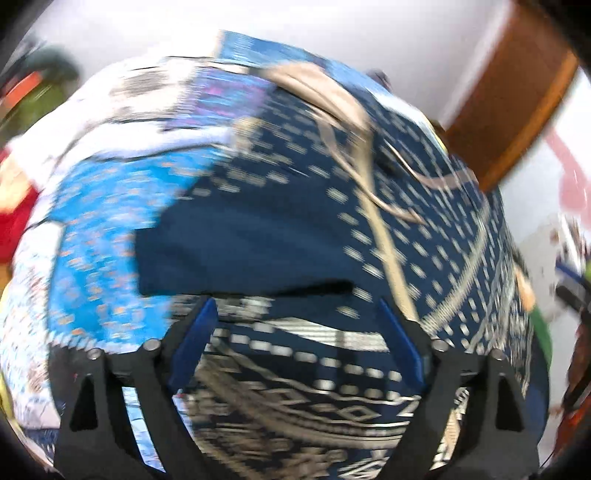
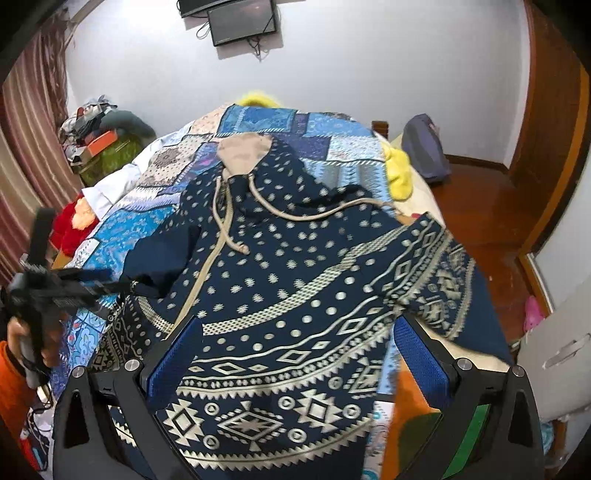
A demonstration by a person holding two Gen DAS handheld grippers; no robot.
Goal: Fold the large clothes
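The right tongs [image 2: 295, 339] stand wide apart over the lower part of one navy hoodie [image 2: 280, 295], their two blue pads [image 2: 173, 354] on either side of its patterned band and clamping nothing. The left tongs [image 1: 297, 325] in their own blurred view also stand apart, two blue pads [image 1: 195, 332] spread over the same patterned cloth near a dark folded sleeve [image 1: 236, 251]; in the right wrist view they show as a blurred black tool [image 2: 62, 288] at the bed's left edge, with the tip at the sleeve [image 2: 155, 266], and I cannot tell whether cloth is between the pads.

The hoodie lies spread on the bed's patchwork blue quilt [image 2: 314, 140], its beige-lined hood [image 2: 242, 151] toward the far edge, the hem toward the near edge. Two drawstrings [image 2: 236, 236] trail down from the hood; one beige zipper line [image 2: 207, 266] runs down the front. One sleeve is folded in over the left chest; the other sleeve [image 2: 436, 280] hangs out toward the bed's right edge.

One yellow plush blanket [image 2: 397, 173] lies at the far right corner of the bed, one red soft item [image 2: 70, 225] at the left edge. One dark screen [image 2: 242, 20] hangs on the far wall, and one grey bag [image 2: 424, 147] sits on the wooden floor [image 2: 480, 206] right of the bed.
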